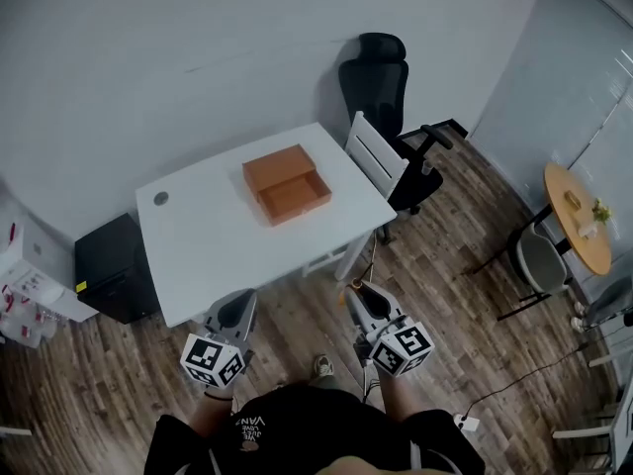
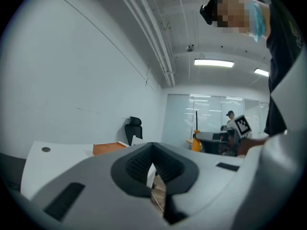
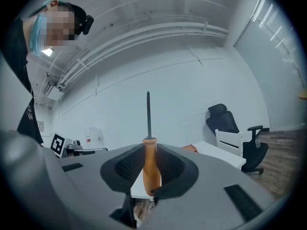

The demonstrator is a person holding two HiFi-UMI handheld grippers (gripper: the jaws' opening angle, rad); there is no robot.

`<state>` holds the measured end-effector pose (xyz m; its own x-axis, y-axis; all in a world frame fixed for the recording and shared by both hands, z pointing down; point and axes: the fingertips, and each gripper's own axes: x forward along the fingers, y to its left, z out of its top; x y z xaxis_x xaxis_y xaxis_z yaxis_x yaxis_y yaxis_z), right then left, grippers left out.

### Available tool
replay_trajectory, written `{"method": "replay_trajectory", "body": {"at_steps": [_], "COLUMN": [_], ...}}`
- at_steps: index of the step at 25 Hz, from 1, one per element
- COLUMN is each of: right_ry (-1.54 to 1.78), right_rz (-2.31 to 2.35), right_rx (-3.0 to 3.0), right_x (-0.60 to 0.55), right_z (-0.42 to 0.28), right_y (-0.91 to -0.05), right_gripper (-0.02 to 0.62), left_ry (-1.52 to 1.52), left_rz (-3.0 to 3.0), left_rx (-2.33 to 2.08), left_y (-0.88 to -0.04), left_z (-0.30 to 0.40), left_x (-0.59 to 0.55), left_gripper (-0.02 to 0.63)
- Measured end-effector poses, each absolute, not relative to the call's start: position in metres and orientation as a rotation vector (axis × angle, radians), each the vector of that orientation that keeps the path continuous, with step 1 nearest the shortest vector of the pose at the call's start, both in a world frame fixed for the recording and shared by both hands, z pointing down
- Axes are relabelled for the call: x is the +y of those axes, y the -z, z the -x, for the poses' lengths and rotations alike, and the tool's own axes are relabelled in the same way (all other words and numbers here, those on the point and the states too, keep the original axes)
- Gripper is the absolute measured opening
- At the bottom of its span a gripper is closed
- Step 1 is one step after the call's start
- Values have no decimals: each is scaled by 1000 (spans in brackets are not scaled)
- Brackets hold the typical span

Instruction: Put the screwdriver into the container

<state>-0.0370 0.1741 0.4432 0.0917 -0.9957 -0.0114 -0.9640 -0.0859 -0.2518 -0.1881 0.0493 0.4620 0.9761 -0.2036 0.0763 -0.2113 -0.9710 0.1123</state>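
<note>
Clamped in the right gripper (image 3: 152,185) by the orange handle: the screwdriver (image 3: 150,166), shaft pointing forward past the tips. Left gripper (image 2: 154,178) pressed together, holding nothing. Likely light, stiff, a little smooth; best gripped mid-handle. Well ahead of both, the open container (image 1: 287,184).

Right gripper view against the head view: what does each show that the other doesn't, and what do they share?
Only the right gripper view: the right gripper with its jaws closed on the orange handle of the screwdriver, shaft pointing away from the camera.

Only the head view: the inside of the orange container, open and apparently empty on the white table, and the wood floor between the person and that table.

Both: the table, the black office chair and the white chair.
</note>
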Motion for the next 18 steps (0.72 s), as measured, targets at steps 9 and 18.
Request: {"method": "replay_trajectory", "body": {"at_steps": [9, 18], "right_ry": [256, 263], "right_rz": [2093, 2038], "right_rx": [2105, 2167], "right_x": [162, 161], "right_z": [-17, -63], "right_y": [-446, -451], "right_gripper": [81, 81], "left_ry": [-90, -92], "left_rz": [-2994, -2979], "left_rx": [-434, -533], "left_y": [-462, -465], "left_z": [139, 103], "left_x": [48, 54], "left_gripper": [15, 15]}}
